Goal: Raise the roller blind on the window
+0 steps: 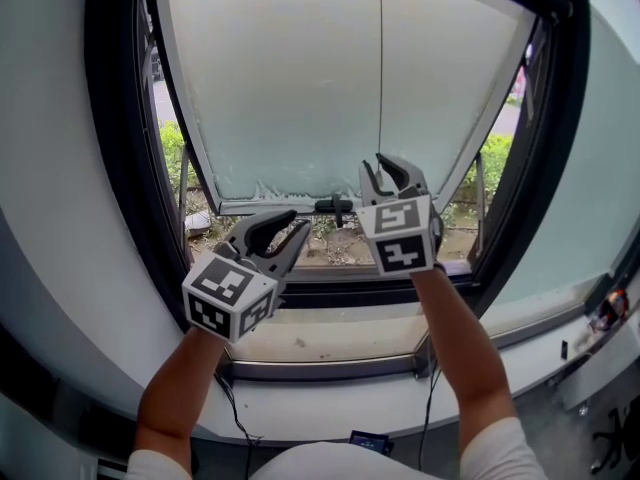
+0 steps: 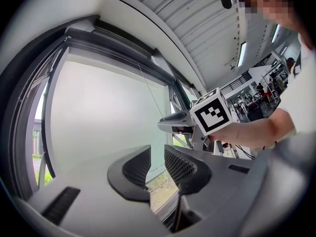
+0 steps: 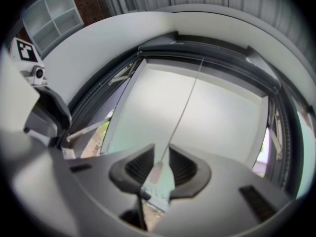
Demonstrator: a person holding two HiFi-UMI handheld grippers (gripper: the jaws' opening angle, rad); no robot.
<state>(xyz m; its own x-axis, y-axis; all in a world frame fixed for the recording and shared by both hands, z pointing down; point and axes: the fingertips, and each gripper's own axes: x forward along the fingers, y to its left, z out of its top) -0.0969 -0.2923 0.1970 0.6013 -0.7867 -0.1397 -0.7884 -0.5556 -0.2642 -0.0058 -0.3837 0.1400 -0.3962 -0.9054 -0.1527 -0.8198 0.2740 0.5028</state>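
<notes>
The pale roller blind (image 1: 340, 78) covers most of the tilted window, and its bottom bar (image 1: 270, 206) hangs a little above the sill. A thin pull cord (image 1: 380, 68) runs down in front of the blind to my right gripper (image 1: 388, 166). In the right gripper view the cord (image 3: 185, 107) ends in a pale toggle (image 3: 156, 173) that lies between the jaws of the right gripper (image 3: 159, 157), with a gap on each side. My left gripper (image 1: 290, 223) is held lower and to the left, open and empty. In its own view the left gripper (image 2: 157, 154) faces the blind (image 2: 98, 117).
A dark window frame (image 1: 120, 168) surrounds the blind, with a small dark handle (image 1: 335, 206) at the bottom bar. The sill (image 1: 330, 338) lies below both grippers. Green shrubs (image 1: 495, 158) show outside under the blind. A black cable (image 1: 232, 408) trails down near the person's left arm.
</notes>
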